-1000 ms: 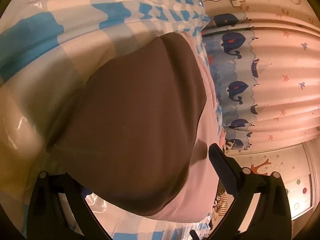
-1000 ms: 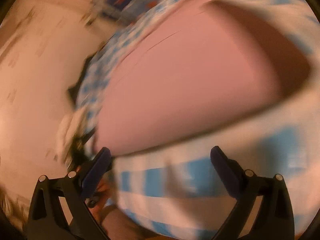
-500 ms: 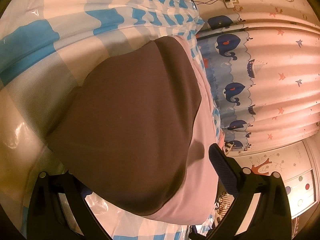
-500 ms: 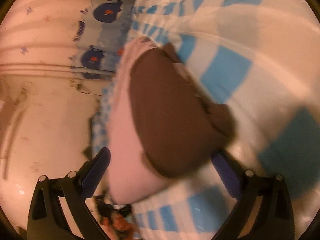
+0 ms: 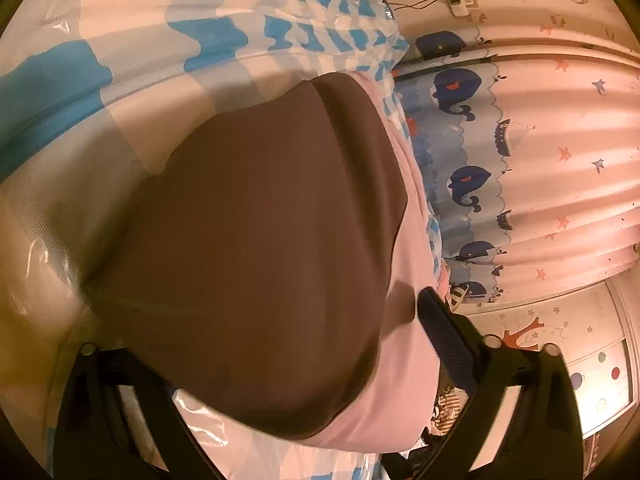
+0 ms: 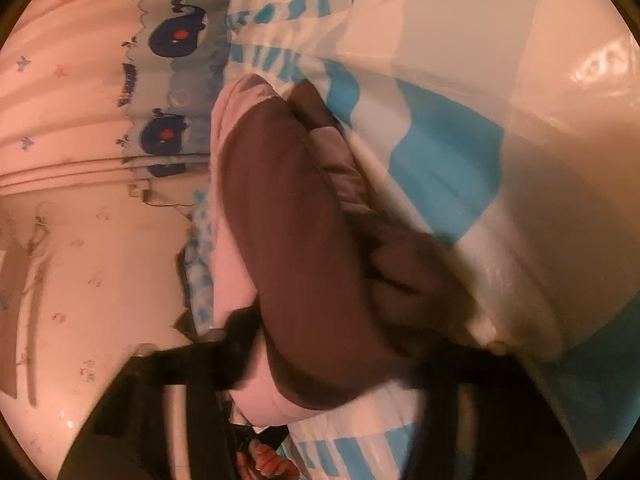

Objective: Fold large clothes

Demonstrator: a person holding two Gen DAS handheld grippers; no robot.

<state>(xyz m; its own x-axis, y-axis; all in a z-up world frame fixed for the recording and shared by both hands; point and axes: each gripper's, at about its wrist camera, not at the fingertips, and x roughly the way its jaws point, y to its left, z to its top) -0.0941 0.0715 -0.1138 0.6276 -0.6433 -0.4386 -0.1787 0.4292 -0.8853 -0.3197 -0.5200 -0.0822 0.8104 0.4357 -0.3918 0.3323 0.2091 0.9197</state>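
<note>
since a second ago the right claw [image 6: 332, 344] has been swung round and lowered to the near end of the brown garment [image 6: 296, 248], and its jaws have just been closing with that end between them. its fingers are blurred, yet the brown cloth looks bunched and clenched between them. the left claw [image 5: 272, 340] has been kept in place; its jaws have narrowed a little, though one finger is hidden behind the cloth, so whether the brown garment [image 5: 256, 248] is pinched cannot be told. the garment is seen lying flat on a pink garment [image 5: 404, 380], both spread on a bed with a blue and white checked sheet [image 5: 132, 92], beside a whale-patterned curtain [image 5: 520, 160]. the step in hand is judged to be the gripping of the brown garment's edge for a fold. for the next move, both grips would need to be made firm, then the held edge lifted and carried evenly across to the far edge, so that no slack is dragged.
</note>
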